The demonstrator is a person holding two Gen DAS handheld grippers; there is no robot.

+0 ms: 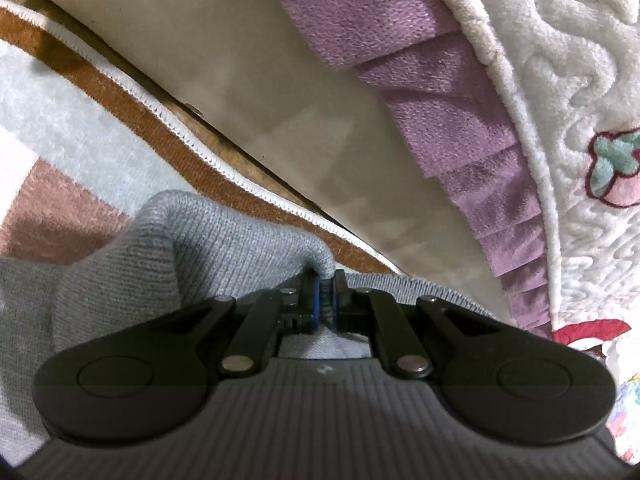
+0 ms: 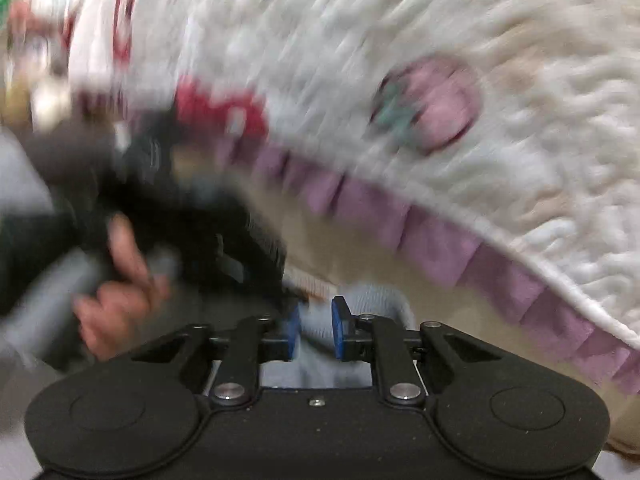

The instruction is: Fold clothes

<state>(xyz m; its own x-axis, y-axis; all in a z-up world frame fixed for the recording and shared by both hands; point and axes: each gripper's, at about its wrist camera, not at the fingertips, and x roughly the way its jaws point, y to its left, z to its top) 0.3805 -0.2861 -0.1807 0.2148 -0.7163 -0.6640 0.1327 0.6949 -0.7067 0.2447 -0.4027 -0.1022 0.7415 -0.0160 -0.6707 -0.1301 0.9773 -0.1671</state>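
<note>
Grey ribbed knit fabric, a sweater [image 1: 168, 256], fills the lower left of the left wrist view, rising in a soft peak over a patterned rug [image 1: 60, 128] of grey, white and brown blocks with a white stitched edge. Left gripper [image 1: 326, 296] is clenched on a fold of this sweater, its blue pads pressed tight with the cloth pinched between them. Beyond the rug's edge runs a thin strip of wooden floor [image 1: 224, 148], then a pale beige bed base [image 1: 280, 92]. Hanging over it on the right is a white quilted bedspread [image 1: 580, 80] with a purple pleated frill [image 1: 452, 120] and strawberry motifs.

From the right wrist view, heavily blurred, a bare hand [image 2: 120, 280] on the left grips the dark handle of the other tool. Right gripper [image 2: 314, 328] sits at centre with its blue pads a little apart and the same sweater [image 2: 360, 300] bunched between them; whether the pads actually clamp it I cannot tell. Above and to the right, the bedspread [image 2: 400, 40] and frill [image 2: 440, 240] sweep across.
</note>
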